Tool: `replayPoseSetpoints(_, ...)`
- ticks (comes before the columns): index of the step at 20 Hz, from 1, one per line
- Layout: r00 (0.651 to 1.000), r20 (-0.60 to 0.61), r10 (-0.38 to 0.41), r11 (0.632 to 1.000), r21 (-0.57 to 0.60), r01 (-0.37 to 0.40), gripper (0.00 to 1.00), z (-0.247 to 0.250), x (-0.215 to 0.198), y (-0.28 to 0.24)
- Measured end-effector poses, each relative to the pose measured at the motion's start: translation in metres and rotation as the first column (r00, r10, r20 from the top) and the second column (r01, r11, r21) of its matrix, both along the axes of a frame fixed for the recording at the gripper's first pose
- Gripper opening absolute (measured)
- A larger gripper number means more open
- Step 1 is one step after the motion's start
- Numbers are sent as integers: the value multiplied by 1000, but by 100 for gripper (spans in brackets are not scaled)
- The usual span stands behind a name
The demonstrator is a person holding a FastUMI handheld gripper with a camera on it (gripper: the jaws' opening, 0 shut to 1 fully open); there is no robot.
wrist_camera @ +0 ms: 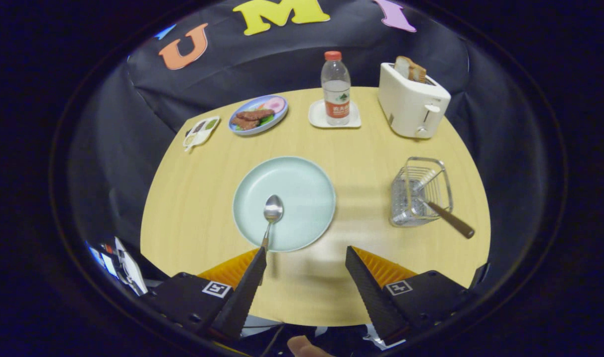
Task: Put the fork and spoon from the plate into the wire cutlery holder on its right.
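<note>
Your claw [306,253] hangs open above the table's [198,198] near edge, gripping nothing. The spoon [271,214] lies on the plate [302,198] just ahead of its left finger, handle toward it. The fork [443,210] already leans in the holder [421,191], right of the plate. Beyond stand a bottle [335,89] and toaster [411,101].

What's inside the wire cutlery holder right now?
The fork stands tilted in the wire cutlery holder, its brown handle sticking out over the rim. The spoon lies on the plate. The gripper is open, holding nothing.
</note>
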State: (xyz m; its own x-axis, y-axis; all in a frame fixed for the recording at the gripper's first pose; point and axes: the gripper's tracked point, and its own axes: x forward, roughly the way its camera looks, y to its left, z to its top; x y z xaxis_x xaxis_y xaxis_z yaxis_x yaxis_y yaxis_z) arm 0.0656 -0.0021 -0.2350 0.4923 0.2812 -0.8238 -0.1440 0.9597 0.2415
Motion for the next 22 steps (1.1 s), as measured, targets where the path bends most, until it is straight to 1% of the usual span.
replayPoseSetpoints(2,1000,-13,0,1000,-20,0,97,-14,-7,19)
replayPoseSetpoints(8,997,-74,-2,1000,-29,0,95,-51,-22,66)
replayPoseSetpoints(9,996,-88,0,999,-33,-2,90,-57,-24,72)
replayPoseSetpoints(10,995,-98,-4,999,-40,0,90,-64,-24,76)
replayPoseSetpoints(15,990,-125,-60,995,-88,49,68,-86,-20,80)
replayPoseSetpoints(18,990,-131,-43,997,-68,34,55,-94,-20,89)
replayPoseSetpoints(19,991,-128,-39,997,-74,30,46,-92,-21,87)
replayPoseSetpoints(20,991,-122,-52,995,-91,41,38,-96,-20,81)
replayPoseSetpoints(21,991,-119,-60,995,-86,50,13,-98,-19,80)
replayPoseSetpoints(22,992,-115,-46,997,-61,40,14,-94,-21,84)
